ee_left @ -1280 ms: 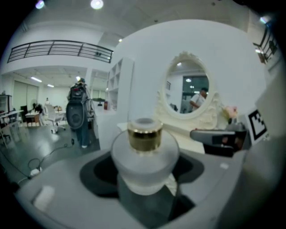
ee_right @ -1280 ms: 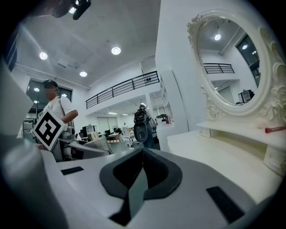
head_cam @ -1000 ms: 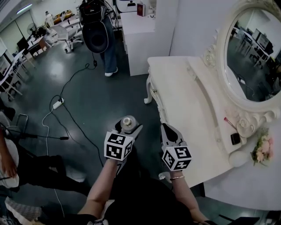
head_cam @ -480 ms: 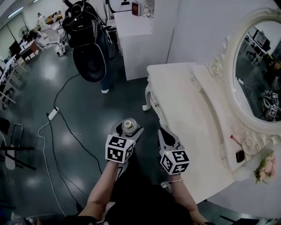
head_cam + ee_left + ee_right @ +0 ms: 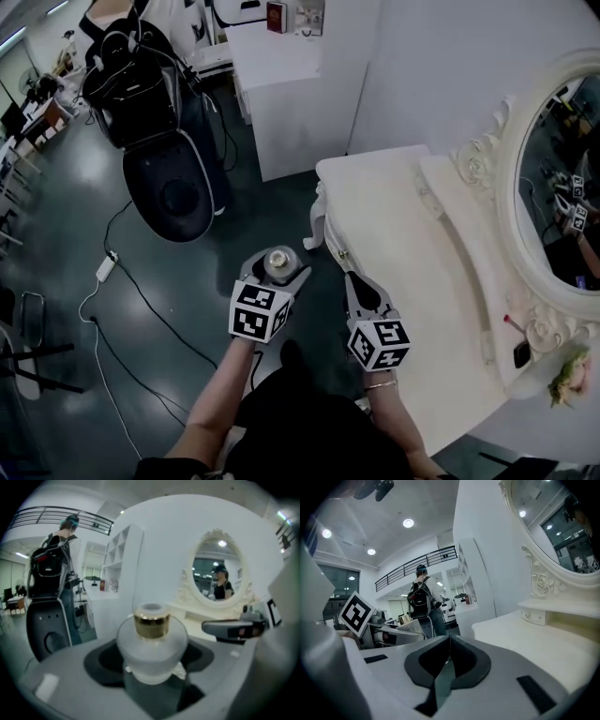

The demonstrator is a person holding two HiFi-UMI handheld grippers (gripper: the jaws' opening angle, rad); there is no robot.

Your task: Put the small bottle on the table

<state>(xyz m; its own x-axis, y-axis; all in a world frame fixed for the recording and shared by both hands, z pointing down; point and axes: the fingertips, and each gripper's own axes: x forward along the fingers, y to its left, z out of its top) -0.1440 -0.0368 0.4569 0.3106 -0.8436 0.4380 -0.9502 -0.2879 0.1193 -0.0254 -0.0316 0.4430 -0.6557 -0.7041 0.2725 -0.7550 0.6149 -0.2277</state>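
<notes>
An oval mirror (image 5: 562, 187) in a carved white frame is seen at the right, with pink flowers (image 5: 567, 375) spotted near its base. A white cabinet (image 5: 281, 94) is set against the far wall, a red item (image 5: 276, 17) on top, possibly a book. A person (image 5: 206, 122) is seen beside it, a black backpack (image 5: 131, 80) worn. A cable (image 5: 148, 295) is trailed across the dark floor (image 5: 56, 216) from a power strip (image 5: 105, 267).

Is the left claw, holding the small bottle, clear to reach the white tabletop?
Probably yes. The left claw grips the small bottle over the floor, just left of the table, whose near top is bare. Only the shut right claw, at the table's edge, sits beside that path.
</notes>
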